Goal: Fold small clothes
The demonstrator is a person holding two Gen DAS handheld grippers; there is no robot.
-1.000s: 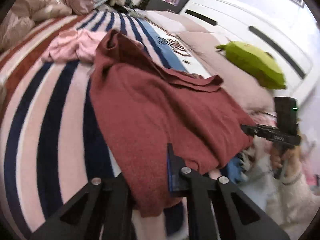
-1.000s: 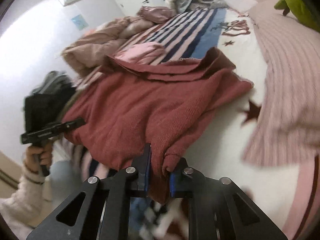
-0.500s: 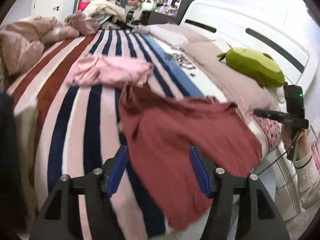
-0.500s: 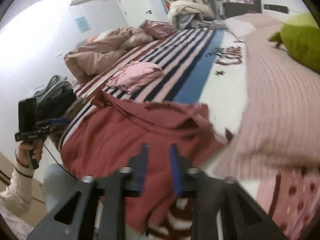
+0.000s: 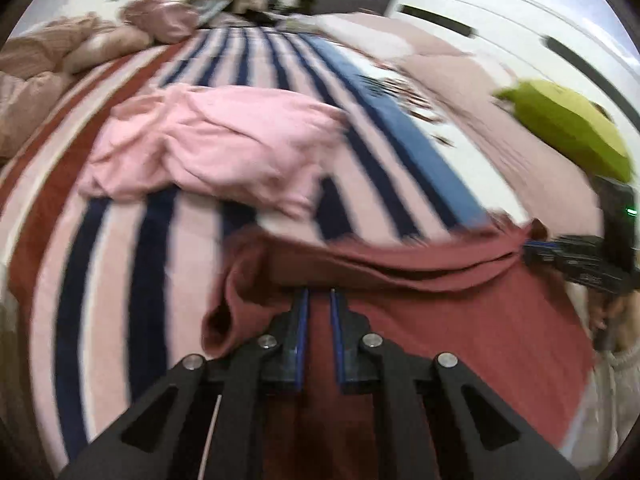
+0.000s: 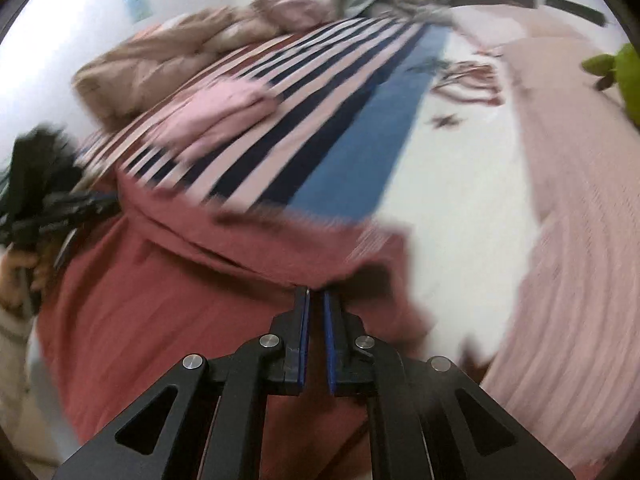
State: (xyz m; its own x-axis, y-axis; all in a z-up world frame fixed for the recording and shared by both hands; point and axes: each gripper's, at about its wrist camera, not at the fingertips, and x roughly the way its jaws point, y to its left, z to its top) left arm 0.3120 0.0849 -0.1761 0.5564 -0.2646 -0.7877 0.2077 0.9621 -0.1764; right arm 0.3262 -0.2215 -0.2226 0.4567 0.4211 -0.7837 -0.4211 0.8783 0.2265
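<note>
In the left wrist view, the left claw has its two fingers drawn nearly together, pinching the folded upper edge of the dark red sweater, which lies across the near edge of the bed with its striped cover. A crumpled pink garment lies farther back on the stripes, apart from the sweater. At the right edge the right claw meets the far end of the same fold, with a green plush toy beyond it.

In the right wrist view, the right claw is pressed close on the sweater's upper edge near its right corner. The fold runs leftward to the left claw, gripped in a hand. The pink garment lies beyond on the striped bed, with a rumpled quilt farther back. Both views are motion-blurred.
</note>
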